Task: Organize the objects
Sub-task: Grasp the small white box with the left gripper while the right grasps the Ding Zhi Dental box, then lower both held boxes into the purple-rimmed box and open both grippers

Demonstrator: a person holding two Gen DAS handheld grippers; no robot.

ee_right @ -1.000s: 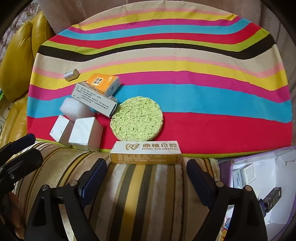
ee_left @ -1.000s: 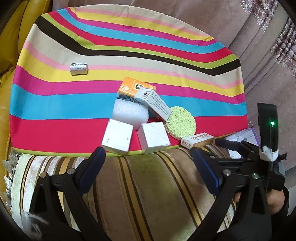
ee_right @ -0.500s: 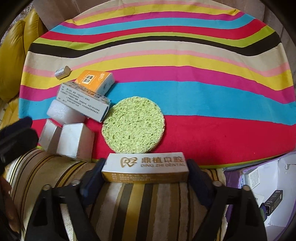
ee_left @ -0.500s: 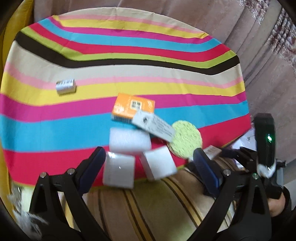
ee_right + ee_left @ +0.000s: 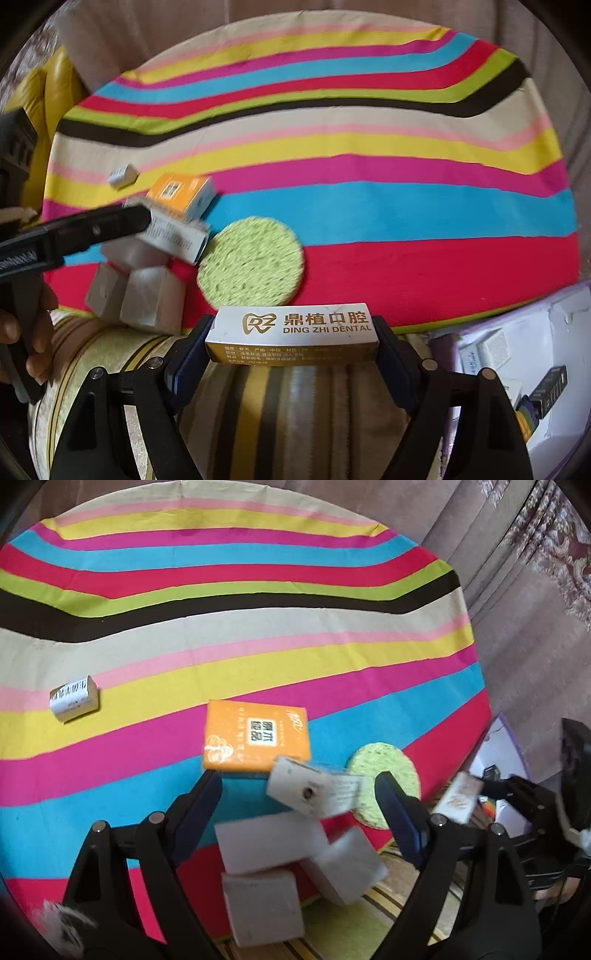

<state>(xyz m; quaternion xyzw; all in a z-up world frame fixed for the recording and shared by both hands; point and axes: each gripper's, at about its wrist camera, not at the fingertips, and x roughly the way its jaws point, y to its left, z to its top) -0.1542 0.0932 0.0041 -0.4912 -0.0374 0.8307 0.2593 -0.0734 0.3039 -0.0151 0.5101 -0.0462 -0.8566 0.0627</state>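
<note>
My right gripper (image 5: 291, 345) is shut on a white and gold dental box (image 5: 295, 326), pads on its two ends, above the striped cushion edge; the left wrist view shows that box (image 5: 458, 801) at the right. My left gripper (image 5: 299, 806) hangs over the pile with its jaws closing. A long white box (image 5: 314, 794) and a white foam block (image 5: 266, 842) lie between its fingers, untouched by the pads. Around them are an orange box (image 5: 255, 738), a green round sponge (image 5: 391, 771) and two silvery cubes (image 5: 262, 908). One left finger (image 5: 110, 223) crosses the long box.
A small white packet (image 5: 74, 698) lies apart at the left on the striped cloth (image 5: 258, 627). A purple-rimmed white box (image 5: 517, 332) with small items sits at the right. A striped cushion (image 5: 277, 406) runs along the near edge, and a yellow cushion (image 5: 55, 96) is at the left.
My left gripper has moved forward over the pile and its jaws have narrowed. My right gripper has closed on the ends of the dental box.
</note>
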